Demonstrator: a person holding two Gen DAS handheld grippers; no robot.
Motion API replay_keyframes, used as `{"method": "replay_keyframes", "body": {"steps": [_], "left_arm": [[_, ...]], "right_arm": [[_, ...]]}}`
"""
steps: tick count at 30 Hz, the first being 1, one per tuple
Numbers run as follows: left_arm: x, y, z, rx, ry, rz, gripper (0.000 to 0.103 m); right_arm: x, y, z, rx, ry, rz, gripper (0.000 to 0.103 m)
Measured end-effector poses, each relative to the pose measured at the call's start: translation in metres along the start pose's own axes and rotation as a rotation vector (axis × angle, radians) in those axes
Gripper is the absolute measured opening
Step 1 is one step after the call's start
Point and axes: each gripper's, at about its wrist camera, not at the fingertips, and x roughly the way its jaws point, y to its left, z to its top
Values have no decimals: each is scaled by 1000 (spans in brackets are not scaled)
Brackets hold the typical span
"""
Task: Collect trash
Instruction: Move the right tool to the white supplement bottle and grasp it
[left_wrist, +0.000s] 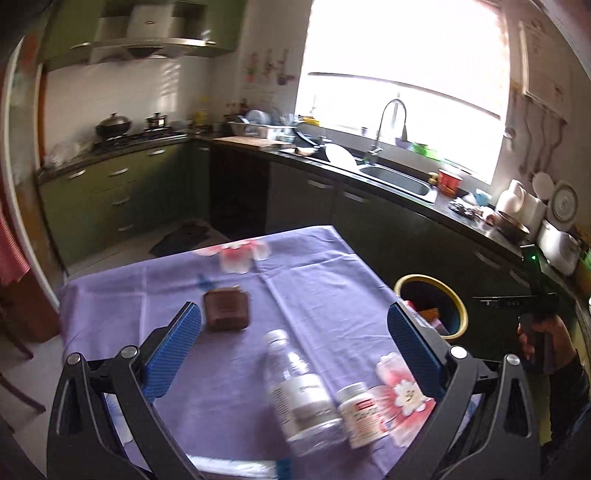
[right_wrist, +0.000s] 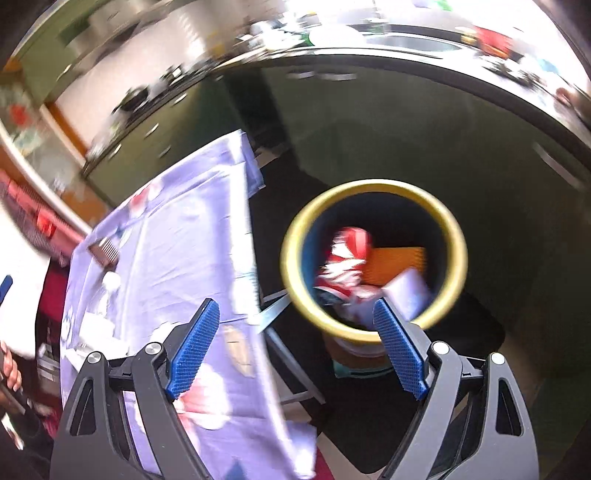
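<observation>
The task is judged partly complete. In the right wrist view, a yellow-rimmed bin (right_wrist: 373, 186) is seen on the floor just beside the table, and trash is already inside it: a red-and-white wrapper (right_wrist: 345, 258), an orange item (right_wrist: 397, 264) and a pale piece of paper or card (right_wrist: 410, 293). That view is heavily blurred, so the wrapper's identity is offered tentatively.

The right gripper (right_wrist: 295, 347) is held above the bin's near rim with its blue pads spread wide; nothing is held between them.

Items are seen outstanding on the purple floral tablecloth (left_wrist: 166, 295). In the left wrist view, a clear plastic bottle (left_wrist: 299, 391) lies on its side, with a small white pill bottle (left_wrist: 360, 415) touching it on the right. A brown box-like object (left_wrist: 226, 308) sits further back, well apart from both.

The left gripper (left_wrist: 293, 345) is held over the table with its fingers spread and empty, the clear bottle lying between and just below them.

At least three pieces are therefore judged left to collect; the clear bottle appears the likeliest next pickup.
</observation>
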Motion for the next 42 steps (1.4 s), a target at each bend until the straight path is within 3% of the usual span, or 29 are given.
{"method": "replay_keyframes", "body": {"steps": [5,8,13,17,20,26,31,34,42], "left_arm": [[-11,42,-17,-66,11,50,96],[-12,61,-24,-89,22,53,96],[-11,77,-34,-95,29,43,96],[-8,86,-41,-108,33,17,96],[-11,92,-45,-116,37,2,96],[-16,97,-50,-110,31,-5,96],[-17,98,-54,-106,32,-15,96],[-15,99,-56,-100,39,-20,96],[-16,104,-61,-110,39,-31,96]], "right_arm": [[25,72,-5,-108,108,90,84],[39,121,-14,-162,225,154,84],[53,200,-37,-295,390,175,79],[56,240,-58,-450,427,161,79],[60,252,-65,-509,435,127,79],[84,254,-61,-382,507,100,78],[105,251,-58,-277,580,106,70],[113,249,-58,-237,598,85,63],[130,251,-60,-191,633,70,62]]}}
